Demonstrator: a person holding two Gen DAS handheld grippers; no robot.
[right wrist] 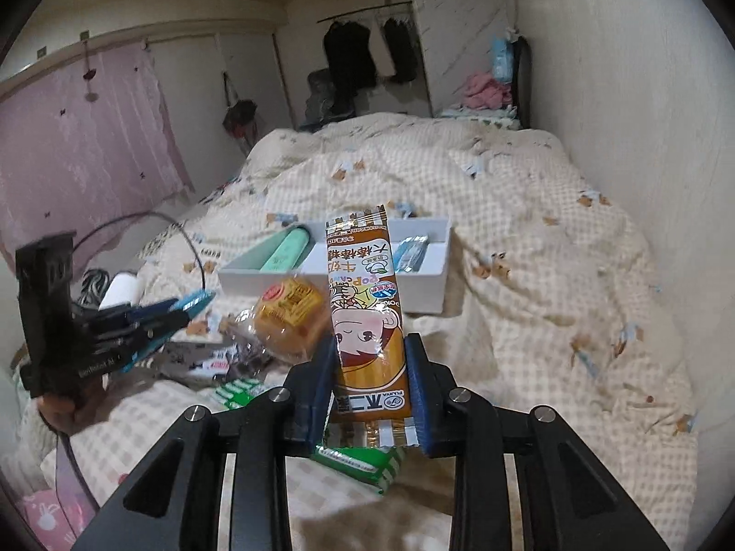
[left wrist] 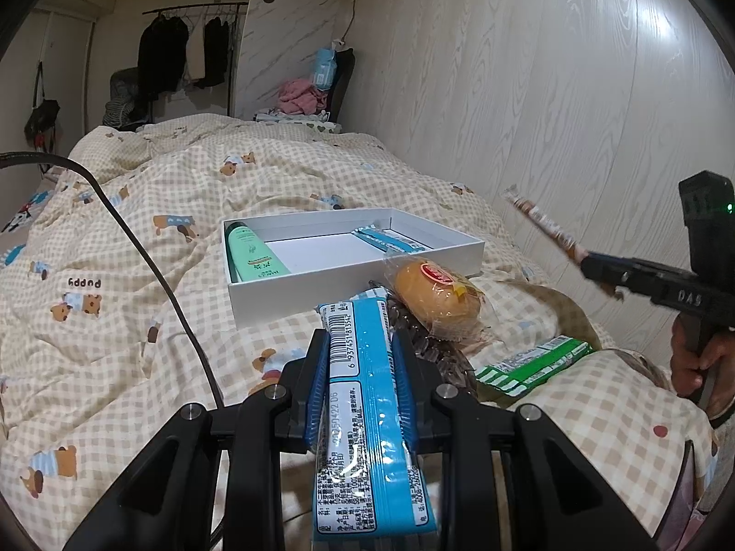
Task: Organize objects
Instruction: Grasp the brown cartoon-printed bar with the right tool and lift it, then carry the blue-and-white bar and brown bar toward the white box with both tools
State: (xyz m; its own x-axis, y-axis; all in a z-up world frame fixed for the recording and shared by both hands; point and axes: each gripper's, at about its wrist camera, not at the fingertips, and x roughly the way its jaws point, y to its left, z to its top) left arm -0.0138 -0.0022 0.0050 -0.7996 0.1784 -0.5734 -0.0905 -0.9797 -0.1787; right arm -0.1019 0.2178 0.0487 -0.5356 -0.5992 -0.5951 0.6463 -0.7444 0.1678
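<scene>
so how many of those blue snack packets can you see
2. One blue packet is clamped in the left gripper; the other blue packet lies inside the white box, at its right side. More may be hidden under the pile.

Left wrist view: looks along its own gripper fingers, tilted down over the beige checked bear-print quilt (left wrist: 161,238), close in; the shallow white cardboard box (left wrist: 349,294) sits mid-frame.
Right wrist view: same direction, from further right; pink curtain (right wrist: 87,137) upper left.
Shared: white cardboard box (right wrist: 427,294), quilt, far clothes rail (right wrist: 367,11).
</scene>
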